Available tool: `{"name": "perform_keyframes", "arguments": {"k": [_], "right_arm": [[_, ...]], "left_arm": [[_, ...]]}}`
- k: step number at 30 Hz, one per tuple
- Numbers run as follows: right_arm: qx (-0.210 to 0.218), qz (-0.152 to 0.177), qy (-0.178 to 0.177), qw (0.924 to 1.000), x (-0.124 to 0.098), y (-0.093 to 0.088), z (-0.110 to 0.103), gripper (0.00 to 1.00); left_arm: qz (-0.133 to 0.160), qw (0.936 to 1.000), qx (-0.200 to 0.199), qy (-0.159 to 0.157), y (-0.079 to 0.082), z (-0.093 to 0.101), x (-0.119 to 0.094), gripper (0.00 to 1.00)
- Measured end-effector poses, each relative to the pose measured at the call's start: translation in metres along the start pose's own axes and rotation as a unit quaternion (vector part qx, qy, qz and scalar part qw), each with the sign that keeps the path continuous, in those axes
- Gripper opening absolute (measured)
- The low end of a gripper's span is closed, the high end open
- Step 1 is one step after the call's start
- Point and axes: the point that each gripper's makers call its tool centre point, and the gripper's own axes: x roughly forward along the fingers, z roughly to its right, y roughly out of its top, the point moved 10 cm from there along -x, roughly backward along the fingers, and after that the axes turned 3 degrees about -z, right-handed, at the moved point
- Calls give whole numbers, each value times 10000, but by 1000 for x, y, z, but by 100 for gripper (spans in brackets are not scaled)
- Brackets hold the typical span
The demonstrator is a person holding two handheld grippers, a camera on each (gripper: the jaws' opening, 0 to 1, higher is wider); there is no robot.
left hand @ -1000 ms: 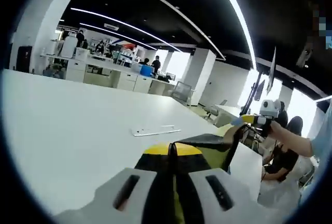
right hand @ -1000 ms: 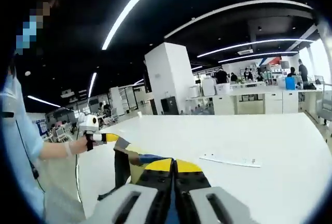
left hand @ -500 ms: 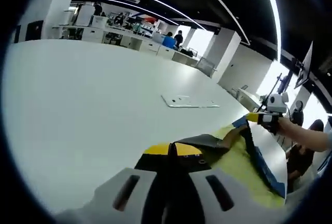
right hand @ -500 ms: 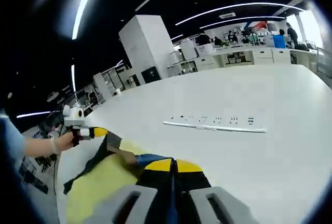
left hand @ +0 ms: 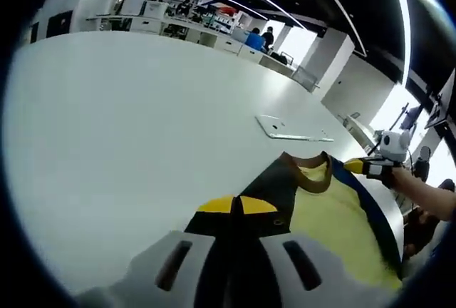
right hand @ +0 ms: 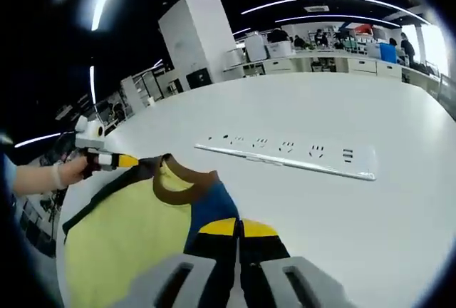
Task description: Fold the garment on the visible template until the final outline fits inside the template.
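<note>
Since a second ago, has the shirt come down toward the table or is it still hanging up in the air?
Yes. The shirt hung bunched between the grippers above the white table; now it lies spread flat on it, collar toward the power strip.

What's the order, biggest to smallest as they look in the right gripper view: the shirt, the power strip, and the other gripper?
1. shirt, covers the most picture area, though it lies nearest the camera.
2. power strip, long and thin.
3. left gripper, a small shape at the far shoulder of the shirt.

Garment (right hand: 135, 229) flat on table (right hand: 356, 208), power strip (right hand: 285, 158) beyond its collar (well apart)
</note>
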Motion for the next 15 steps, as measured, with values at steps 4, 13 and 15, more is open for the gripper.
{"name": "perform_keyframes", "arguments": {"k": [4, 13, 15], "right_arm": [[32, -15, -5, 10000, 0, -3, -1, 0], [-441, 126, -9, 9989, -3, 0, -9, 56], [-507, 109, -15, 9987, -7, -2, -14, 65]], "left_arm": [[7, 10000, 53, 2, -2, 3, -1, 0], [351, 9879, 1499, -164, 5, 22, -7, 41], [465, 9854, 1612, -282, 8, 29, -10, 53]]}}
